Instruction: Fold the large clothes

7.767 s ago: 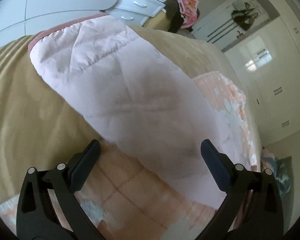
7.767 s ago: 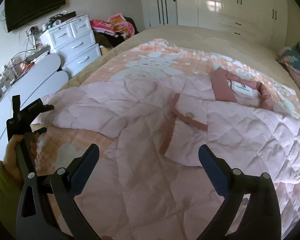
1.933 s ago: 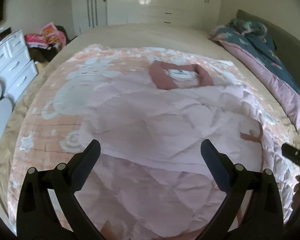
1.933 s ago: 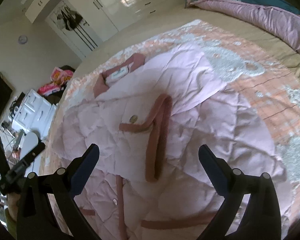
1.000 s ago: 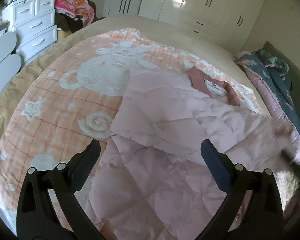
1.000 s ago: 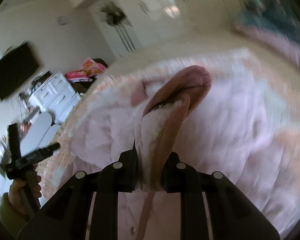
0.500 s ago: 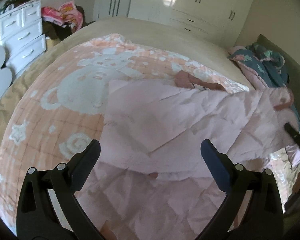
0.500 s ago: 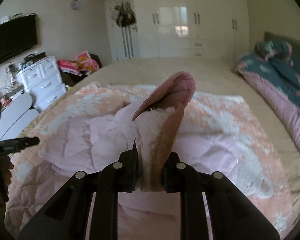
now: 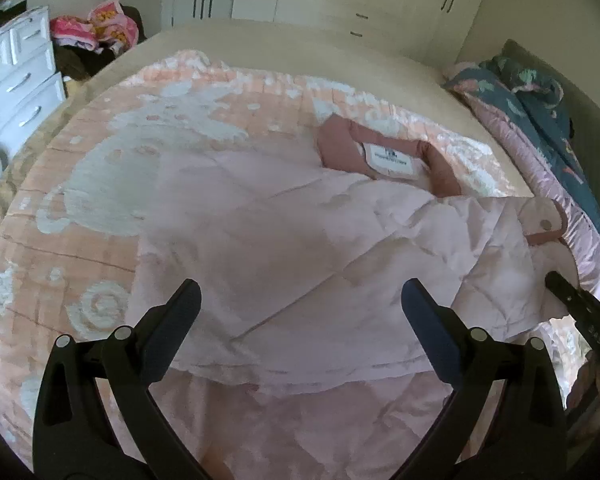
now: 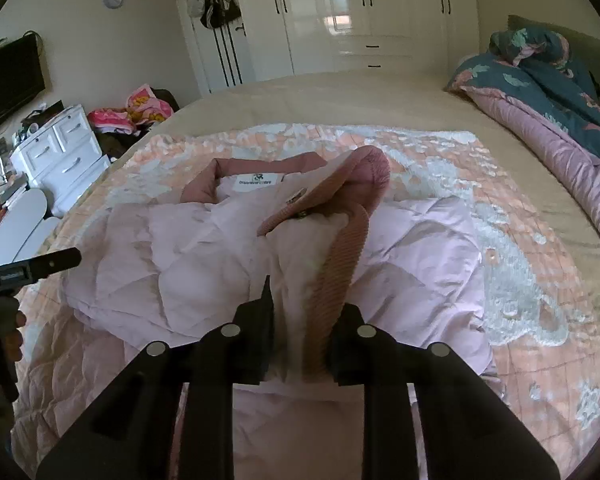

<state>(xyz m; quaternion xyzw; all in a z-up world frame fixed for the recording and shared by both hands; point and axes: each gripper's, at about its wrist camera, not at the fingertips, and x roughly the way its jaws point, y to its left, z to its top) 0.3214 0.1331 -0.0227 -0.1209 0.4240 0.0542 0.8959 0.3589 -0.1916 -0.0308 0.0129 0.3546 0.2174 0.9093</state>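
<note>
The left hand-held gripper (image 9: 298, 312) hangs wide apart over the pale pink quilted jacket (image 9: 284, 248) spread on the bed (image 9: 260, 36), holding nothing. The right hand-held gripper (image 10: 302, 340) has its jaws narrow but easing apart, the jacket's ribbed cuff (image 10: 340, 256) still standing between them.

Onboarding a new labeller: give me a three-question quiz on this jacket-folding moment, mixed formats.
1. True or false: the left tongs grip the jacket.
2. What do the right tongs have between them? A) the blue quilt B) the jacket's ribbed cuff C) the neck label
3. Fill in: the white label sits inside the dark pink ____.

Key
1. False: they stand wide open above the fabric.
2. B: the cuff is between them as they begin to open.
3. Collar.
</note>
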